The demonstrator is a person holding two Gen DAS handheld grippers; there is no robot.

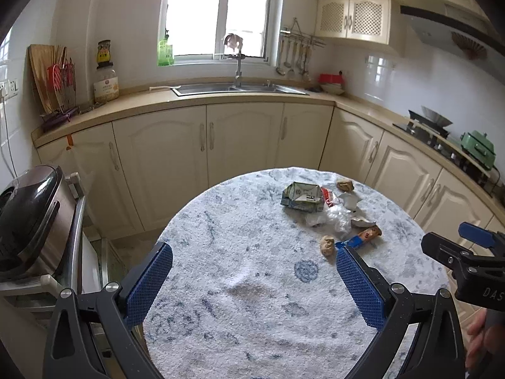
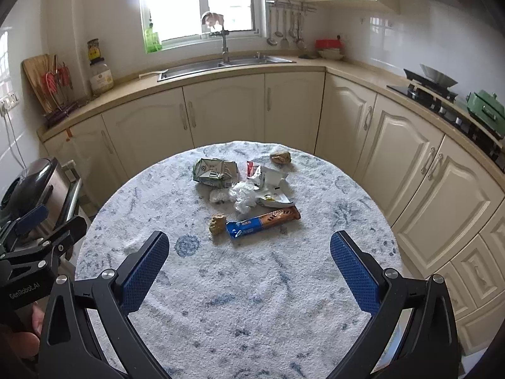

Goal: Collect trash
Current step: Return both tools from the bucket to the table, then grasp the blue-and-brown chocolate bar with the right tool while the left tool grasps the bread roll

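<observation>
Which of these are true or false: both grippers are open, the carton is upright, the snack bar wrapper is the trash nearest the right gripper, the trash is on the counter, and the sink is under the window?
1. Both the left gripper and the right gripper are open and hold nothing. True.
2. The carton stands upright. False: it lies crushed on its side.
3. The wrapper is among the trash nearest the right gripper. True.
4. The trash sits on the counter. False: it lies on the round table.
5. The sink is below the window. True.
</observation>
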